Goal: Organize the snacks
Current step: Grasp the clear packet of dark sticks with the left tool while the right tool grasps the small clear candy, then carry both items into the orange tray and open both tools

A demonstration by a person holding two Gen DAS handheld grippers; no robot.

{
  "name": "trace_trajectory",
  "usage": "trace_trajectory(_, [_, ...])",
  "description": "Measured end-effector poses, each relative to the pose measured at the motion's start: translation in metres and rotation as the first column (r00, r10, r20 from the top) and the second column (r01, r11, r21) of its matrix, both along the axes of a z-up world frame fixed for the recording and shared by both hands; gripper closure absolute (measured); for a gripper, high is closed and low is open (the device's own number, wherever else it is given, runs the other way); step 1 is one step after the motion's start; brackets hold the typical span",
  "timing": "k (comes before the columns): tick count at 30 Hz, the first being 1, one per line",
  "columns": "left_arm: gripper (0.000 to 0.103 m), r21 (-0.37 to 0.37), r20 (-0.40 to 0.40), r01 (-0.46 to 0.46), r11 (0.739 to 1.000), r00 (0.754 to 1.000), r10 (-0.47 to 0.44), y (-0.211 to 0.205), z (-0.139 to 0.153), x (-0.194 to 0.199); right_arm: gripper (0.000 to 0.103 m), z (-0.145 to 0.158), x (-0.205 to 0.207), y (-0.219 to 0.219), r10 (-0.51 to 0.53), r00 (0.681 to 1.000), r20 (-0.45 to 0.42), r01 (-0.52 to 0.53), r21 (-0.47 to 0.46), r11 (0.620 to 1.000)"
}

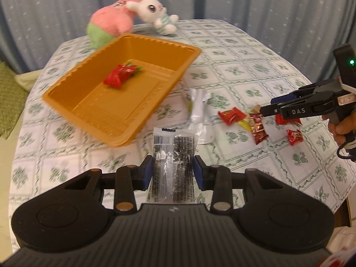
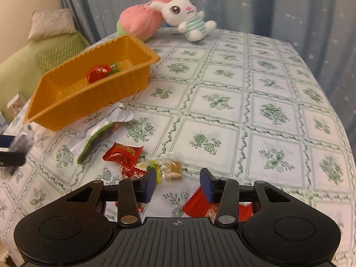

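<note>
Crinkly plastic packet (image 1: 173,166), probably light, limp and slippery, sits pinched across its middle in the left gripper (image 1: 174,172) just short of the orange tray (image 1: 66,93), while the right gripper (image 2: 178,184) hangs open over loose candies (image 2: 171,169) on the table (image 2: 244,102).

Red candy (image 1: 121,76) lies in orange tray (image 1: 153,42); wrapped snacks (image 2: 124,153) scattered beside it.
</note>
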State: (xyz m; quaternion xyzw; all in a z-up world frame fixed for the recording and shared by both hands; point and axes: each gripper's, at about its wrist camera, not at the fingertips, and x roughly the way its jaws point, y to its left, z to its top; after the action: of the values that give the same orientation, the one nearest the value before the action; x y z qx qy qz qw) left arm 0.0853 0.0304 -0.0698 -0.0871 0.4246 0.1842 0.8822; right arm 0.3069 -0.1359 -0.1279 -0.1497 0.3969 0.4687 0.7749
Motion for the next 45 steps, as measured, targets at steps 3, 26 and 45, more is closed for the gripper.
trace_trajectory(3, [0.068,0.002,0.003,-0.031,1.000,1.000,0.031,0.001,0.002,-0.008,0.067,-0.007,0.003,0.009,0.016,1.000,0.001,-0.016,-0.018,1.000])
trace_trajectory(26, [0.068,-0.026,0.049,-0.075,0.997,0.996,0.076,0.002,0.023,-0.015,0.083,0.000,-0.002,0.013,0.016,1.000,0.026,-0.015,-0.034,0.999])
trace_trajectory(45, [0.068,-0.008,0.096,-0.156,0.988,0.983,0.156,0.059,0.054,0.011,0.083,0.099,-0.045,0.089,0.187,0.981,-0.042,-0.175,0.197,0.965])
